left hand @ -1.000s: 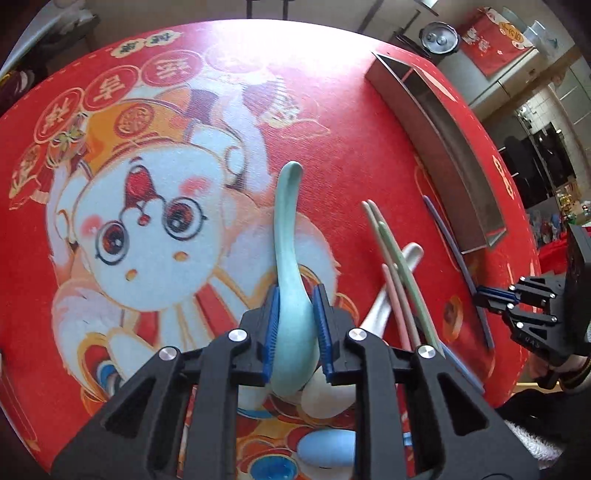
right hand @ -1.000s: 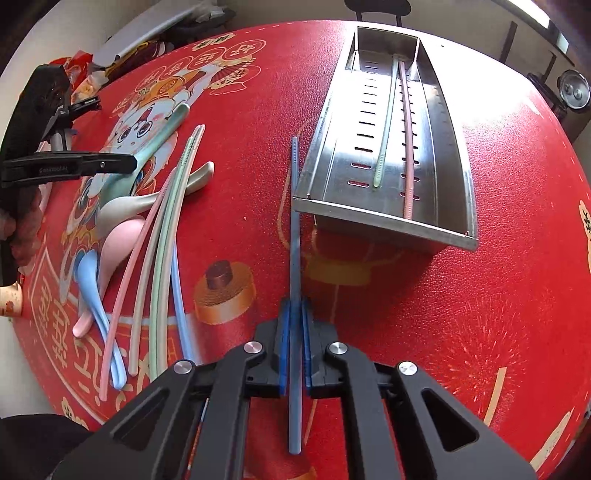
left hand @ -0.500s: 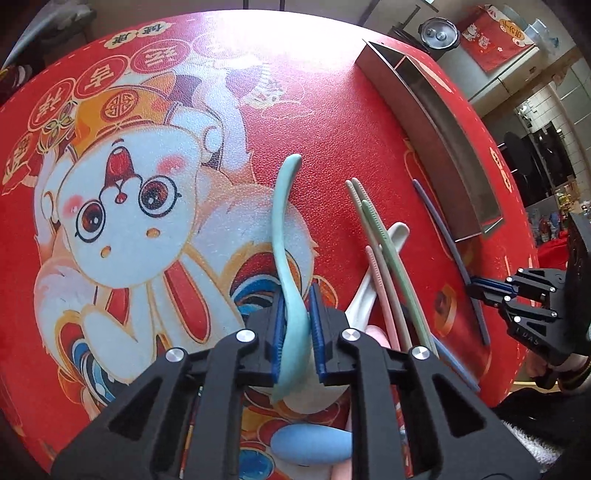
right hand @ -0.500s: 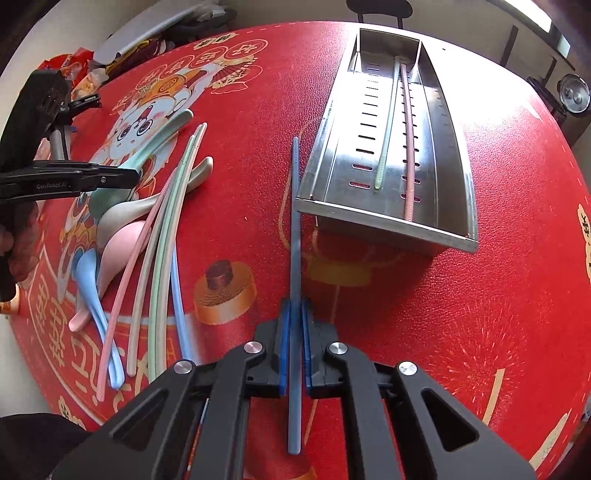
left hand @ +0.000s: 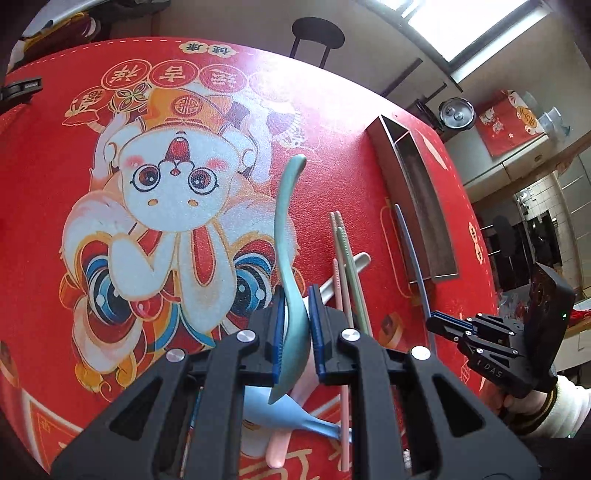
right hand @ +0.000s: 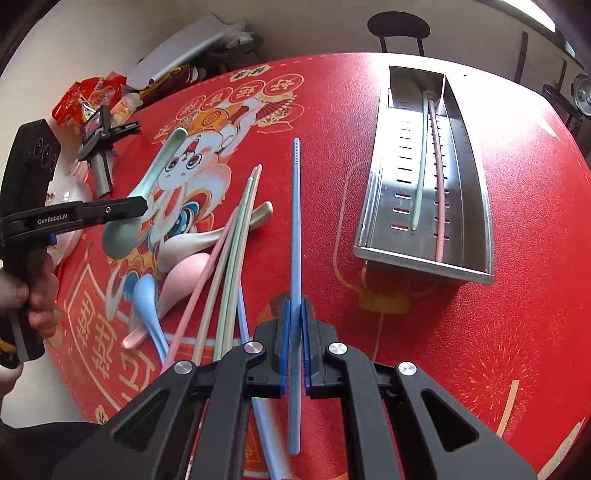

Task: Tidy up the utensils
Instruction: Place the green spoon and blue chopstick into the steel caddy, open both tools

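My left gripper (left hand: 297,321) is shut on a teal spoon (left hand: 286,221) and holds it above the red tablecloth; it also shows in the right wrist view (right hand: 144,205). My right gripper (right hand: 294,332) is shut on a blue chopstick (right hand: 294,221), lifted and pointing away from me; it shows in the left wrist view (left hand: 436,317). A steel utensil tray (right hand: 376,192) at the right holds a green chopstick (right hand: 419,177) and a pink chopstick (right hand: 437,177). White (right hand: 207,240), pink (right hand: 181,284) and blue spoons (right hand: 146,302) and several chopsticks (right hand: 229,258) lie in a pile.
A phone holder (right hand: 99,147) and snack bags (right hand: 85,99) lie at the far left of the table. A black stool (right hand: 399,29) stands behind the table. A pot (left hand: 456,114) sits on a cabinet at the back right.
Both grippers have risen off the table. The teal spoon and the blue chopstick came up with them and now hang above the cloth.
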Available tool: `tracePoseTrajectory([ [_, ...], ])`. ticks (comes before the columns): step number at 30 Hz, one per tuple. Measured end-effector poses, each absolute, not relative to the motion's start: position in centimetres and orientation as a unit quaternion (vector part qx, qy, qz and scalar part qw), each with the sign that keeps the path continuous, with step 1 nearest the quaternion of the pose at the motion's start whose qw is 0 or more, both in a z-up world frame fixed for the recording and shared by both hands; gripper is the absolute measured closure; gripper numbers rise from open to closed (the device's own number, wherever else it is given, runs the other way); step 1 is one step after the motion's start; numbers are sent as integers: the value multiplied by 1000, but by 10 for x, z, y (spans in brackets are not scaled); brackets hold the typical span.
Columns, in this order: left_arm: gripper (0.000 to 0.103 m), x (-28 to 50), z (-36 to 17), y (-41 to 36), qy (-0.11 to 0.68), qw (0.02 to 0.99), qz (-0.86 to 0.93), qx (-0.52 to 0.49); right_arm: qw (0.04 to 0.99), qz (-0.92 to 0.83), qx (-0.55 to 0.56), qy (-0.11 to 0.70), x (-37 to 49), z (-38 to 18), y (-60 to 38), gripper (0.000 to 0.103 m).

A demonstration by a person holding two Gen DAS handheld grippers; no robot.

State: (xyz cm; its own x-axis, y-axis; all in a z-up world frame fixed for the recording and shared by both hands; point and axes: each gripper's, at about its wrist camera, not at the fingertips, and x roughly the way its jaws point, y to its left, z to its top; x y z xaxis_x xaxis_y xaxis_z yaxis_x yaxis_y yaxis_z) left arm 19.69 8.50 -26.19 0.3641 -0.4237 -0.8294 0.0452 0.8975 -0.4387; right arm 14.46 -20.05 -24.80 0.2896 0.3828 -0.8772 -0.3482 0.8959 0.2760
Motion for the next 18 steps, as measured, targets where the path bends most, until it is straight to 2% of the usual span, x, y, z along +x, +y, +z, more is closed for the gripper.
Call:
tracePoseTrajectory([
  [8, 86, 208, -230, 71, 528, 816, -160, -174, 828, 191, 45, 526, 166, -221, -228, 97],
  [18, 86, 289, -228, -19, 537, 798, -209, -176, 834, 105, 94, 533, 221, -225, -283, 97],
])
